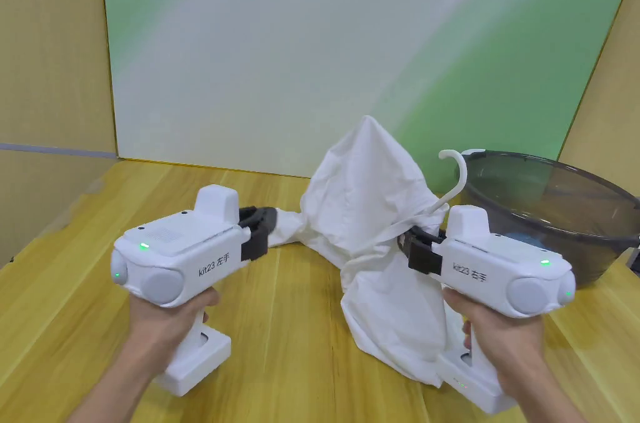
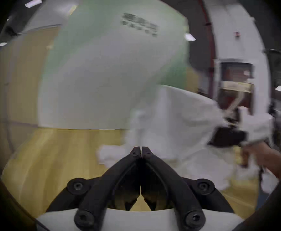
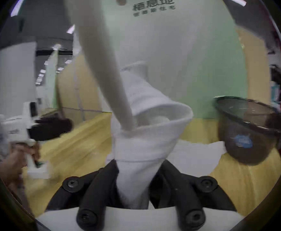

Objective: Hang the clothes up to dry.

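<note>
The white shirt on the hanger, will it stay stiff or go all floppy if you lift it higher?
Probably floppy: the white shirt already sags in soft folds from the hanger and pools on the wooden table. It looks light, since the right gripper, jaws pinching the bunched cloth, holds it up alone. The hanger inside seems rigid, likely keeping one peak propped.

white cloth garment (image 1: 369,205), matt | smooth plastic hanger (image 1: 455,175) | glossy translucent plastic basin (image 1: 550,205) | wood-grain table (image 1: 294,330)
</note>
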{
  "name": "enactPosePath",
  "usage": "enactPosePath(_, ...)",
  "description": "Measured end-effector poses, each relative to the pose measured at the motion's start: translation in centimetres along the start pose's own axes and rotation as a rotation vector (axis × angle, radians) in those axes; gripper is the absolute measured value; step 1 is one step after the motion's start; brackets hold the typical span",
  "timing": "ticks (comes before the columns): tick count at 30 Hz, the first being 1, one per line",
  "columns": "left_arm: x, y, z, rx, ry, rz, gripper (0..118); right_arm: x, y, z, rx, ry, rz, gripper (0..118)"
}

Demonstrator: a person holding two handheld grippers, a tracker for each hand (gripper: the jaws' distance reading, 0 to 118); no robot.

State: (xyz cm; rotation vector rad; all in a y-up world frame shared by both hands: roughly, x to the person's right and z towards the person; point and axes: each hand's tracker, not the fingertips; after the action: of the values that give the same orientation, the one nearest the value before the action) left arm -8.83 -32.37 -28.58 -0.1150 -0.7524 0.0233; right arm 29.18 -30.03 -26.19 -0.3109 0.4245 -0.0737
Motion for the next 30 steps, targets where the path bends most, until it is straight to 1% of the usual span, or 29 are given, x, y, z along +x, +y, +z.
enactPosePath(1,0.8,0.1,0.2,-0.002,-0.017,-0.054,0,0.1,0.1,0.4,0.002,0.042,0.027,8)
enactPosePath(2,1.3,0.3,0.3,-0.012,-0.062,-0.067,0,0.0,0.0,0.9,0.008,0.066,0.071,8)
enactPosePath(3,1.3,0.5,0.4,-0.022,-0.146,-0.025,0,0.1,0.1,1.4,0.002,0.115,0.090,8)
enactPosePath(4,1.5,0.6,0.6,-0.002,-0.217,-0.010,0,0.1,0.1,1.7,-0.005,0.205,0.079,8)
enactPosePath(5,1.7,0.7,0.8,0.008,-0.284,-0.011,0,0.0,-0.1,2.2,-0.002,0.274,0.095,8)
enactPosePath(6,2.1,1.0,1.0,0.017,-0.302,-0.016,0,-0.2,-0.4,2.8,0.013,0.326,0.136,8)
enactPosePath(7,2.2,1.3,1.2,0.007,-0.352,-0.034,0,-0.4,-0.5,3.2,0.006,0.360,0.149,8)
enactPosePath(8,2.7,1.5,1.4,0.004,-0.347,-0.071,0,-0.9,-0.6,3.6,-0.001,0.357,0.143,8)
enactPosePath(10,3.1,1.6,1.7,-0.018,-0.419,-0.105,0,-1.3,-0.7,4.4,-0.004,0.371,0.144,8)
enactPosePath(11,3.0,1.9,1.8,-0.024,-0.410,-0.107,0,-1.4,-0.7,4.7,-0.007,0.389,0.144,8)
enactPosePath(12,3.2,1.9,1.8,-0.033,-0.443,-0.113,0,-1.9,-0.4,4.9,-0.019,0.430,0.161,8)
enactPosePath(13,3.4,1.8,1.9,-0.022,-0.425,-0.113,0,-2.3,-0.5,5.1,-0.010,0.401,0.179,8)
enactPosePath(14,3.3,1.8,1.8,-0.021,-0.433,-0.109,0,-2.5,-0.4,5.3,-0.028,0.398,0.187,8)
enactPosePath(16,3.6,1.8,1.6,-0.025,-0.447,-0.091,0,-2.5,-0.1,5.4,-0.051,0.377,0.175,8)
enactPosePath(18,4.0,1.6,1.3,-0.017,-0.459,-0.087,0,-2.8,-0.1,6.2,-0.030,0.350,0.189,8)
enactPosePath(19,4.1,1.8,1.0,-0.017,-0.458,-0.084,0,-2.6,0.1,6.6,-0.037,0.350,0.176,8)
enactPosePath(20,4.5,1.9,0.7,-0.018,-0.462,-0.081,0,-2.1,0.2,6.9,-0.027,0.325,0.152,8)
enactPosePath(22,5.3,2.1,-0.3,-0.008,-0.495,-0.092,0,-1.5,0.1,8.5,-0.011,0.285,0.139,8)
enactPosePath(23,5.8,2.2,-1.1,-0.007,-0.534,-0.087,0,-1.1,0.0,9.5,-0.004,0.277,0.113,8)
enactPosePath(24,6.6,2.3,-2.0,-0.002,-0.533,-0.078,0,-0.5,-0.2,10.8,0.006,0.234,0.117,8)
enactPosePath(25,7.3,2.4,-2.9,-0.002,-0.571,-0.070,0,-0.2,-0.5,12.0,0.017,0.190,0.113,8)
enactPosePath(26,8.4,2.5,-3.9,0.005,-0.611,-0.079,0,0.1,-0.9,13.7,0.014,0.168,0.111,8)
enactPosePath(27,9.3,2.6,-5.2,0.015,-0.651,-0.088,0,0.5,-1.1,15.4,0.021,0.145,0.084,8)
enactPosePath(28,10.4,2.8,-6.2,0.006,-0.707,-0.086,0,0.7,-1.2,17.1,0.017,0.123,0.082,8)
enactPosePath(30,13.3,3.2,-8.2,0.011,-0.793,-0.101,0,0.7,-1.7,20.9,0.014,-0.004,0.086,8)
